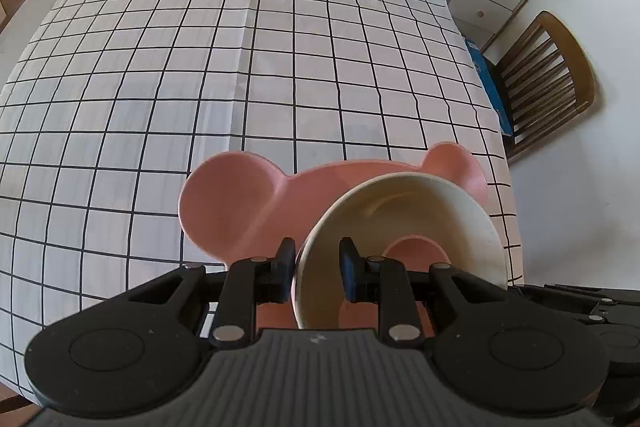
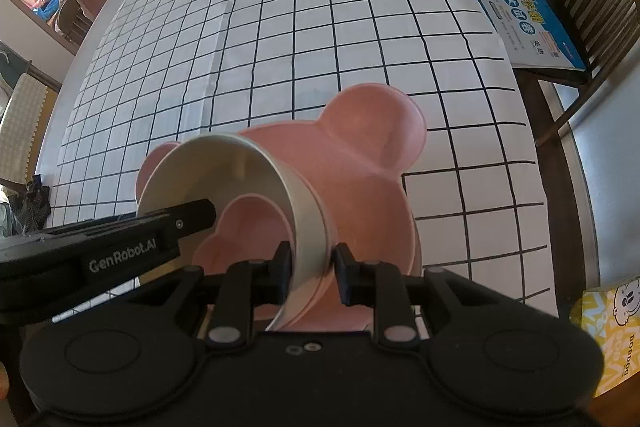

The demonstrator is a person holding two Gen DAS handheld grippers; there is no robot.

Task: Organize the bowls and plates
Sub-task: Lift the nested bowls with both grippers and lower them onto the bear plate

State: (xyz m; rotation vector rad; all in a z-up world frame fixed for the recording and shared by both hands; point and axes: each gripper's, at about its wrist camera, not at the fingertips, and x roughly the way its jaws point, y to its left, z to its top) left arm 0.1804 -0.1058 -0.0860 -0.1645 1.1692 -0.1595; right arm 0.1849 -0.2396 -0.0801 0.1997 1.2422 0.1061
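Left wrist view: your left gripper [image 1: 317, 269] straddles the near left wall of the cream bowl [image 1: 404, 251], one finger outside, one inside. The outer pad meets the wall; whether the inner pad presses, I cannot tell. The bowl tilts over the pink bear-shaped plate [image 1: 248, 205], which lies on the checked tablecloth [image 1: 240, 47] at the table's near right corner. A small pink bowl [image 1: 412, 255] sits inside the cream one.

Right wrist view: your right gripper [image 2: 311, 273] pinches the cream bowl's [image 2: 224, 167] right rim together with the pink plate [image 2: 360, 163], fingers either side, pads touching. The left gripper [image 2: 192, 213] reaches into the bowl from the left. The small pink bowl [image 2: 240, 231] is nested within.
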